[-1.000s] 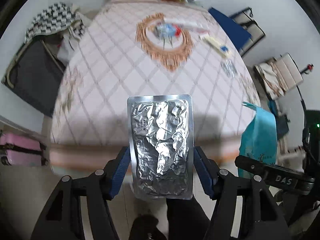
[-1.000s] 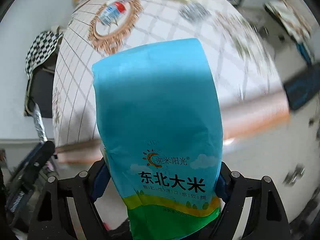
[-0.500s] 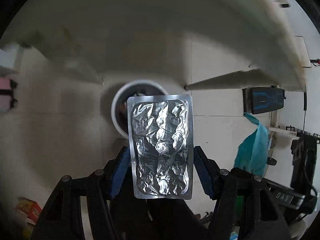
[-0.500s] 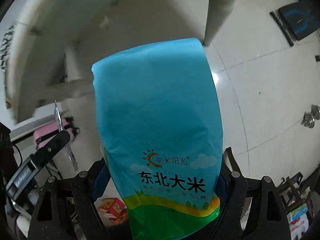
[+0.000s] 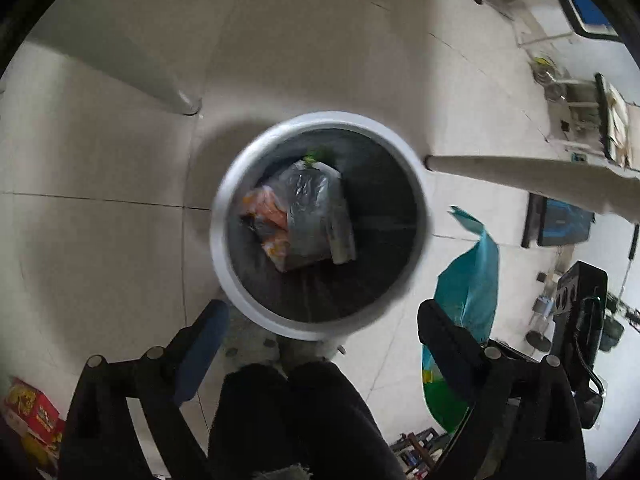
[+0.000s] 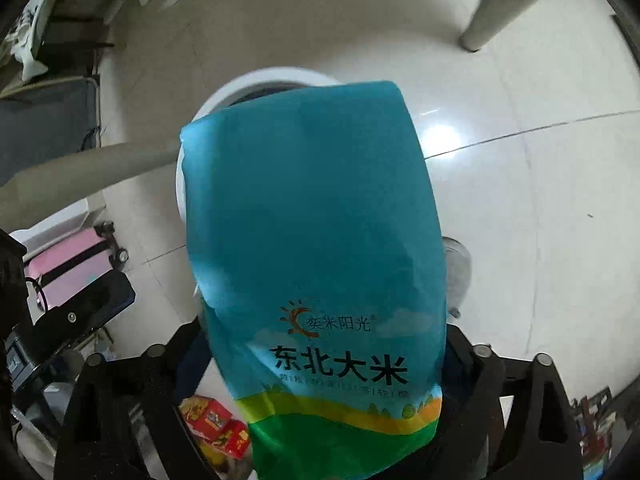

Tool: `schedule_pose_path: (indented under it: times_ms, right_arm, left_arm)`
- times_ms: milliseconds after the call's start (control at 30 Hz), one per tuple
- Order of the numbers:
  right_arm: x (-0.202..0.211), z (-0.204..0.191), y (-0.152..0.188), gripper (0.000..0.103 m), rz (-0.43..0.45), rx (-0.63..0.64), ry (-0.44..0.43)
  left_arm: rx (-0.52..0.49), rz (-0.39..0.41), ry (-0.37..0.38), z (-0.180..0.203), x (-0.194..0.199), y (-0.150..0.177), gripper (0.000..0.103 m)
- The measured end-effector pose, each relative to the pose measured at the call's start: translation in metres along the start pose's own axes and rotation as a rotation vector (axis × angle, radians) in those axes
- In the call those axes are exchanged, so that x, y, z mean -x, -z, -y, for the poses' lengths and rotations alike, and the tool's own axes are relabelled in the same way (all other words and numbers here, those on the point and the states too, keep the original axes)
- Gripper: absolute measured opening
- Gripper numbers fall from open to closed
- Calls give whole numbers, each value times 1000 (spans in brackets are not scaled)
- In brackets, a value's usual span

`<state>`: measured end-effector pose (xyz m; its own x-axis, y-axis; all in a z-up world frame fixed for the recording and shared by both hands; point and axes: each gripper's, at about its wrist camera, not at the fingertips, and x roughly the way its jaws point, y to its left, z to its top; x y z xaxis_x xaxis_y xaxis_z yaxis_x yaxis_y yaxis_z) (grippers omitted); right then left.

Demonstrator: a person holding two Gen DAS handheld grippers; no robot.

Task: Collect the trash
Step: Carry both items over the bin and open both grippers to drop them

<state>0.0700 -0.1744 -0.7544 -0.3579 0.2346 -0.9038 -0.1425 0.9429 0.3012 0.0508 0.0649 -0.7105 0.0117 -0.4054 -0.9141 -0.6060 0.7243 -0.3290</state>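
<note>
- trash in hand is a blue plastic rice bag with a green and yellow base band (image 6: 316, 248); my right gripper (image 6: 320, 360) is clamped on its lower part and the bag stands up in front of the lens.
- round white-rimmed waste bin with a dark liner (image 5: 224, 216) sits on the pale tiled floor (image 5: 100, 240), between two beige table legs (image 5: 520, 176).
- left gripper (image 5: 320, 336) hangs over the bin's near rim, fingers spread wide with nothing between them; a crumpled silver foil sheet (image 5: 312, 216) lies inside on orange wrappers (image 5: 268, 216).
- in the right wrist view the bag's top edge overlaps the bin rim (image 6: 224, 92), but the bag hides most of the opening, so i cannot confirm it is centred.
- judgement: carry the right gripper further over the mouth before letting go; the bag is wide and limp, likely to drape over the rim if dropped short.
- judgement: move the left gripper aside first; it stands close to the bag's path.
</note>
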Motion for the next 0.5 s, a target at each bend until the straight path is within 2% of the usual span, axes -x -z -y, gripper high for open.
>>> schedule_pose_path:
  times_ms: [67, 167, 267, 333, 500]
  right_arm:
    - [-7, 9, 3, 101, -8, 12, -22]
    - [-7, 2, 4, 102, -1, 29, -55]
    - [-4, -6, 4, 103, 14, 56, -17]
    - [2, -10, 3, 103, 30, 69, 17]
    - [31, -16, 14, 103, 103, 146, 200]
  left_arm:
    - [-5, 35, -48, 2, 7, 7, 96]
    - [-28, 108, -139, 3, 21, 16, 96]
    - [-46, 146, -222, -6, 34, 27, 96]
    - [-59, 172, -275, -2, 40, 32, 96]
    - [-60, 174, -313, 13, 53, 46, 96]
